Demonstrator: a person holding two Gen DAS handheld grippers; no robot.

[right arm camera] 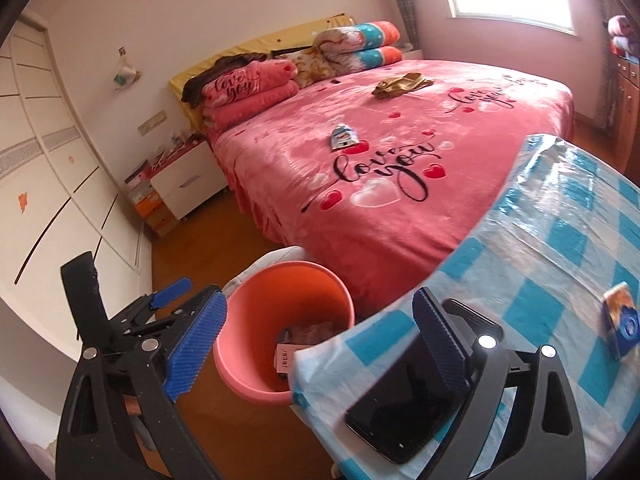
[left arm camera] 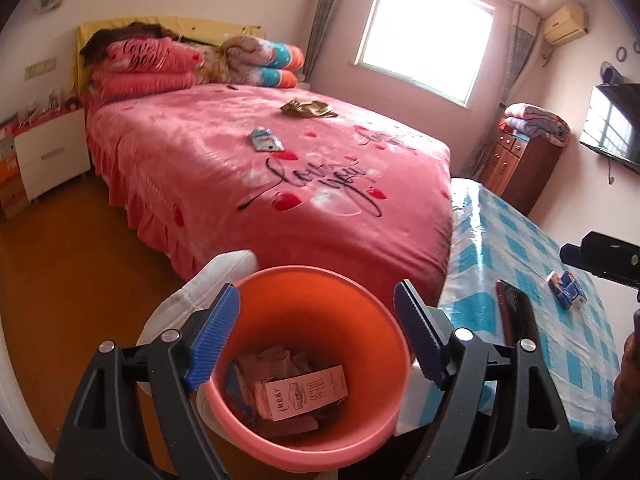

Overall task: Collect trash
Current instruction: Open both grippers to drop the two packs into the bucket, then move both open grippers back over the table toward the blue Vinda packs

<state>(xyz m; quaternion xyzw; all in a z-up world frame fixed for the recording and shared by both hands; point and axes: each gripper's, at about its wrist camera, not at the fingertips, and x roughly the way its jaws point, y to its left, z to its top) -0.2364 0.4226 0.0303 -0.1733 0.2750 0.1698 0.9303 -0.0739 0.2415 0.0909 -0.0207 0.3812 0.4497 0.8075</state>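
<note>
1. An orange bin (left arm camera: 308,364) stands on the wooden floor (left arm camera: 80,280) at the foot of a pink bed (left arm camera: 280,184), just beside the near-left corner of a tabletop (left arm camera: 520,248) covered in blue-and-white check.
2. The left gripper (left arm camera: 316,336) hangs over the bin's mouth with its blue pads (left arm camera: 212,340) spread wide and nothing between them; the jaws are released.
3. Inside the bin lie crumpled papers and a pink carton (left arm camera: 300,392) with printed lettering.
4. The right gripper (right arm camera: 320,352) is likewise released, its jaws wide apart and empty, poised above the near edge of the tabletop with the bin showing between the fingers.
5. A black phone (right arm camera: 404,404) lies on the tabletop close under the right gripper's right finger.
6. A small blue packet (right arm camera: 622,320) rests farther right on the tabletop, well apart from the bin.
7. On the bed, a blue-and-white wrapper (left arm camera: 266,140) lies near the middle of the cover, and a crumpled gold-coloured item (left arm camera: 308,108) sits farther away, toward the window (left arm camera: 428,36).
8. Folded quilts (left arm camera: 260,60) and pink pillows (left arm camera: 144,68) are piled at the headboard; a white nightstand (left arm camera: 52,152) stands to the bed's left.
</note>
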